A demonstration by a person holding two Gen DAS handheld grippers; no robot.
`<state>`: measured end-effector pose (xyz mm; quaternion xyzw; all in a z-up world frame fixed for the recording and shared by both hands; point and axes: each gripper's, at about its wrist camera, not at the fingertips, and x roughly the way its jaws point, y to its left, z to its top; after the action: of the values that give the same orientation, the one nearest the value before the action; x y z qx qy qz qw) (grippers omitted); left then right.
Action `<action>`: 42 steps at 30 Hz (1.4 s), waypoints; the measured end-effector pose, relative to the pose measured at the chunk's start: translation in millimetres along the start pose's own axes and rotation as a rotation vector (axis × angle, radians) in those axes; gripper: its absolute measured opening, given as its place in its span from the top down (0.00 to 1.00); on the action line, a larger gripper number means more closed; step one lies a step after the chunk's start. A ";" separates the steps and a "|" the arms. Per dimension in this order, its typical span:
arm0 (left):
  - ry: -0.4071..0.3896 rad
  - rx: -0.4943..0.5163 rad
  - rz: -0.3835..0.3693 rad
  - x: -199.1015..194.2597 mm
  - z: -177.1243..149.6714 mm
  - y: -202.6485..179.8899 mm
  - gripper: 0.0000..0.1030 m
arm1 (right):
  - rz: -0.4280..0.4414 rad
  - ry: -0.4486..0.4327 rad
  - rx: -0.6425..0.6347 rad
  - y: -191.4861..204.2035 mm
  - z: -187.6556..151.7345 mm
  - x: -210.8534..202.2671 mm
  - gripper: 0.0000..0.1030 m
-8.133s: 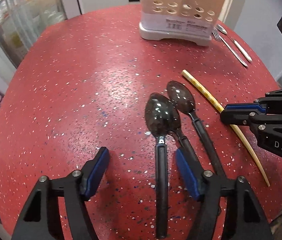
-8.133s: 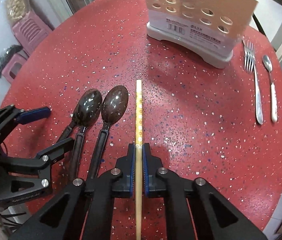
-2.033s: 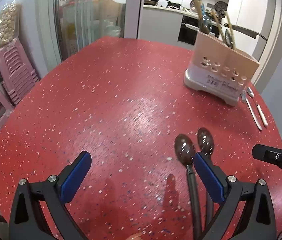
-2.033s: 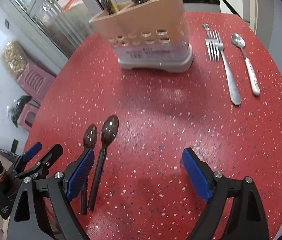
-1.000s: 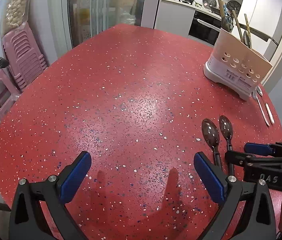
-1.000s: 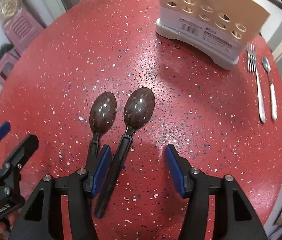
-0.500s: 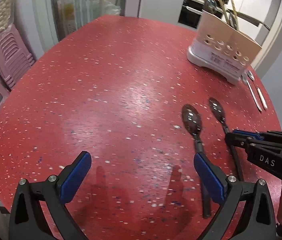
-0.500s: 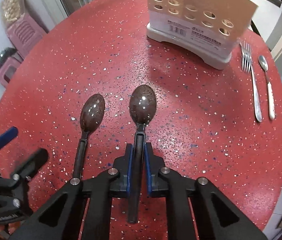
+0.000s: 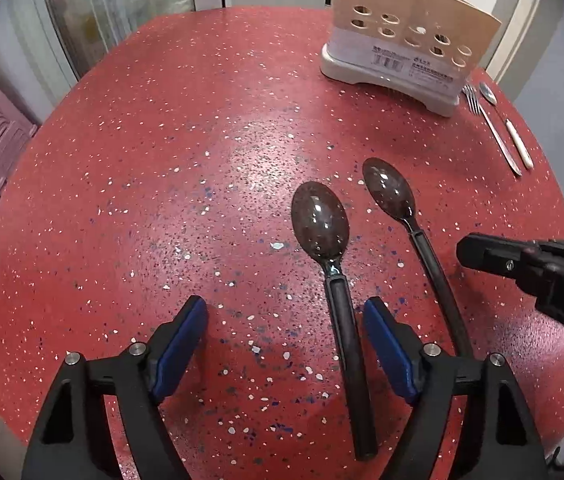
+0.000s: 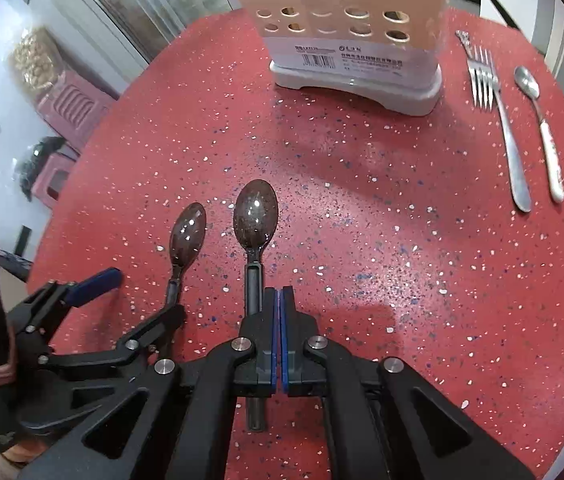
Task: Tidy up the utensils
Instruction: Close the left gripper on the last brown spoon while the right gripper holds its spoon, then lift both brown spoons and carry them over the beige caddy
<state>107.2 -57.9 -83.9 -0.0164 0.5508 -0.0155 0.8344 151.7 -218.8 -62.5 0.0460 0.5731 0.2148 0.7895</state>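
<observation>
Pads (image 10: 274, 340) of right gripper (image 10: 280, 292) meet beside one spoon (image 10: 256, 208), shown only by its own view; left gripper (image 9: 283, 320) gapes wide.

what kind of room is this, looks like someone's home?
Most likely a home kitchen or dining corner: a round red speckled table holds a utensil holder, a fork and spoons, with pink plastic stools stacked beside glass-fronted doors.

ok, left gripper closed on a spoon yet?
No: in the left wrist view the left gripper stands wide open, with the nearer black spoon's handle lying untouched between its blue pads.
</observation>
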 end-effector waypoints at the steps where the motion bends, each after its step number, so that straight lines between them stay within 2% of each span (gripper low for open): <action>1: 0.003 0.004 0.012 0.4 -0.3 -0.9 0.02 | 0.010 0.009 -0.004 -1.3 1.7 -0.6 0.94; 2: 0.003 0.007 0.018 0.4 -1.1 -0.7 0.02 | 0.011 0.011 -0.009 -1.6 2.6 -1.3 0.92; 4: 0.003 0.004 0.020 -1.1 -3.1 1.2 0.02 | 0.008 0.020 -0.025 -1.4 6.8 0.0 0.72; 6: 0.003 0.002 0.023 -0.8 -2.5 1.5 0.02 | 0.011 0.029 -0.030 4.8 9.5 4.7 0.64; 12: -0.010 0.022 0.055 -3.8 -5.1 1.3 0.02 | -0.054 0.086 -0.079 23.7 16.2 21.0 0.64; 17: -0.005 0.019 0.056 -4.8 -5.5 7.1 0.02 | -0.168 0.125 -0.167 51.6 21.6 38.0 0.67; 20: -0.006 0.040 0.065 -5.8 -4.0 6.4 0.02 | -0.239 0.133 -0.237 66.5 20.4 44.5 0.79; 21: -0.004 0.043 0.067 -4.5 -1.6 5.0 0.02 | -0.239 0.133 -0.250 67.5 19.7 44.6 0.87; 24: 0.010 0.042 0.056 -2.3 3.4 3.7 0.03 | -0.210 0.129 -0.236 65.4 19.9 45.2 0.88; 25: 0.017 0.038 0.042 -1.8 4.8 3.7 0.05 | -0.191 0.118 -0.225 62.0 19.1 43.7 0.88; 26: 0.025 0.034 0.017 -1.3 6.2 3.0 0.11 | -0.174 0.110 -0.218 59.6 17.8 42.7 0.88; 28: 0.046 0.041 0.006 -0.7 10.4 0.6 0.14 | -0.125 0.090 -0.196 52.2 13.7 39.1 0.88; 31: 0.063 0.085 -0.018 -2.2 14.6 -7.2 0.30 | -0.061 0.061 -0.172 39.0 6.2 31.8 0.88; 32: 0.066 0.100 -0.025 -2.3 16.4 -10.5 0.41 | -0.048 0.050 -0.168 32.4 3.6 29.1 0.88; 33: 0.061 0.118 -0.032 -3.3 15.5 -14.6 0.61 | -0.033 0.038 -0.161 28.8 2.0 26.5 0.89; 35: 0.059 0.127 -0.037 -3.5 16.7 -16.8 0.63 | 0.001 0.011 -0.146 21.9 -0.8 19.7 0.89; 38: 0.031 0.097 -0.097 -5.9 13.8 -12.7 0.64 | 0.035 -0.035 -0.143 14.7 -1.2 3.2 0.89; 42: -0.070 0.059 -0.129 -18.7 2.6 -5.2 0.64 | 0.072 -0.098 -0.139 8.7 -3.8 -17.4 0.88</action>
<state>102.2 -62.2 -65.4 -0.0280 0.5183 -0.0850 0.8505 141.3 -218.3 -45.7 0.0223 0.5153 0.2799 0.8097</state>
